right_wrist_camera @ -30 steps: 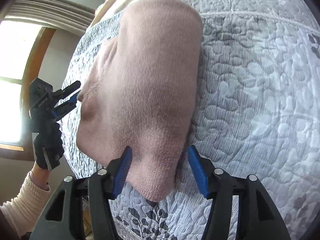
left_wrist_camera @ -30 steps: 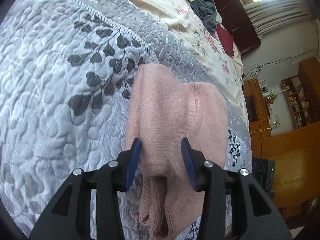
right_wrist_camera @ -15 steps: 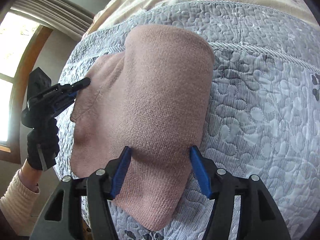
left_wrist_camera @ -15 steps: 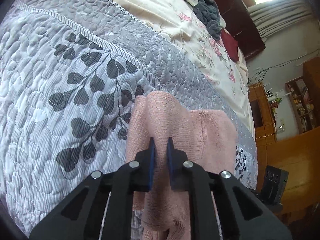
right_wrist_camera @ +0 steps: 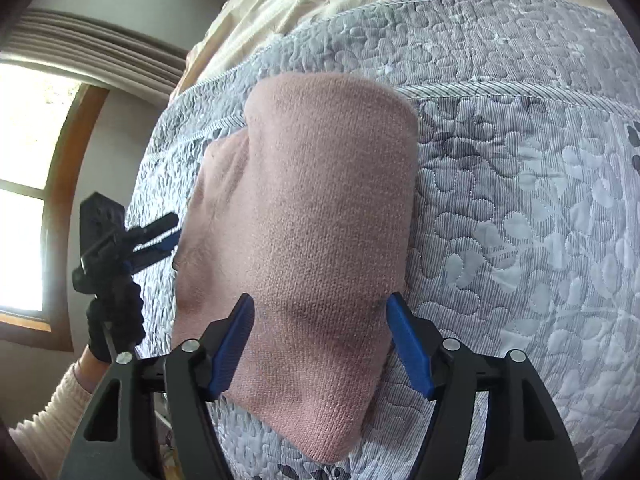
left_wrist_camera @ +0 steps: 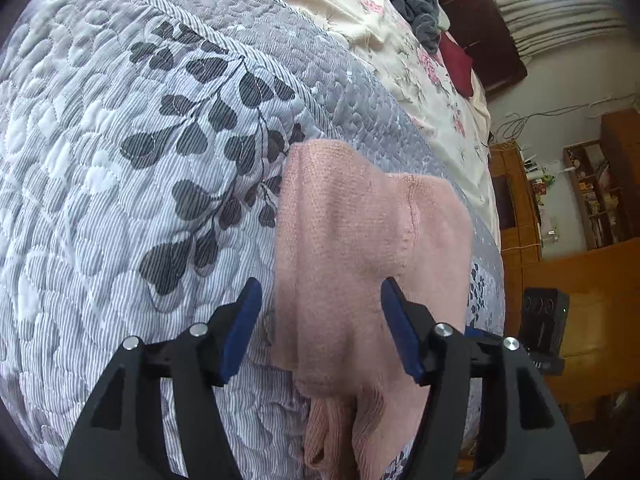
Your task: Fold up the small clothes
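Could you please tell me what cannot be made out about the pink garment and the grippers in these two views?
- Left wrist view: the pink garment's near ribbed end runs off the bottom edge, between the left hand-held gripper's open fingers.
- Right wrist view: the garment's underside and any layers are hidden by its own top surface.
- Right wrist view: whether the right hand-held gripper touches the cloth.
- Right wrist view: the gloved hand is partly hidden by that gripper.

pink knit garment (left_wrist_camera: 360,240) lower end cut off by frame, shelf items (left_wrist_camera: 596,192) too small to tell
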`<action>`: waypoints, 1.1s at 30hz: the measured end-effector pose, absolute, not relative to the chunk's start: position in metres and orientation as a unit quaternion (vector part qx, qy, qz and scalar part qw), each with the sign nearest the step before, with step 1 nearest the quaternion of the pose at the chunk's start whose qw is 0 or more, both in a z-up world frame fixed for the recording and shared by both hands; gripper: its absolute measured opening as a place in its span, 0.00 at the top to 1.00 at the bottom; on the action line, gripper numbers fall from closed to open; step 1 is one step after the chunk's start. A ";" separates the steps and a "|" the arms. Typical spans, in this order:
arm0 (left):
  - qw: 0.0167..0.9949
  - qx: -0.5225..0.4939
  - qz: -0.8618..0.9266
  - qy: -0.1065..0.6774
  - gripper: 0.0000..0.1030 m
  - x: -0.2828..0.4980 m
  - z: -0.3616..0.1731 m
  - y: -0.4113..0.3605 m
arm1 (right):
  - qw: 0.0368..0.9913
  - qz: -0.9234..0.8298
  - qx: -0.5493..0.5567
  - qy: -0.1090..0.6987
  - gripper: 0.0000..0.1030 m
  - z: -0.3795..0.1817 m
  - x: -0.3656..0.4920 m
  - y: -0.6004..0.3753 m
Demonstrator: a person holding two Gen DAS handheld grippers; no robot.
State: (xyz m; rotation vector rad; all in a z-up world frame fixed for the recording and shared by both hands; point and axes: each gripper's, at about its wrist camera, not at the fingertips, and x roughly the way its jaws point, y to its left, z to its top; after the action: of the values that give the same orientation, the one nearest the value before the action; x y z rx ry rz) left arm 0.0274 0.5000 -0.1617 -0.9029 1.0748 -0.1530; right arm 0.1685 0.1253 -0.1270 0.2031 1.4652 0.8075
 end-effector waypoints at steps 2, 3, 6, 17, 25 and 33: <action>0.747 -0.421 -0.082 0.509 0.34 0.025 -0.172 0.496 | 0.665 0.357 0.098 0.648 0.30 -0.129 0.173 0.124; 0.739 -0.424 -0.090 0.516 0.34 0.024 -0.178 0.493 | 0.662 0.360 0.105 0.648 0.29 -0.132 0.175 0.124; 0.725 -0.438 -0.114 0.519 0.34 0.027 -0.192 0.485 | 0.648 0.367 0.119 0.657 0.25 -0.143 0.179 0.128; 0.707 -0.443 -0.194 0.516 0.18 0.064 -0.208 0.440 | 0.602 0.393 0.186 0.670 0.06 -0.187 0.188 0.142; 0.701 -0.453 -0.203 0.512 0.48 0.067 -0.215 0.417 | 0.592 0.408 0.200 0.666 0.18 -0.203 0.194 0.163; 0.712 -0.473 -0.218 0.470 0.55 0.049 -0.185 0.389 | 0.591 0.444 0.219 0.637 0.36 -0.168 0.187 0.119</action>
State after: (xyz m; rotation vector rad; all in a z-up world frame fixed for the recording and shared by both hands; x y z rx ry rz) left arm 0.0490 0.3888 -0.1851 -1.0490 1.0431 -0.4828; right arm 0.1867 0.1189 -0.1679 0.5096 1.4817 1.0336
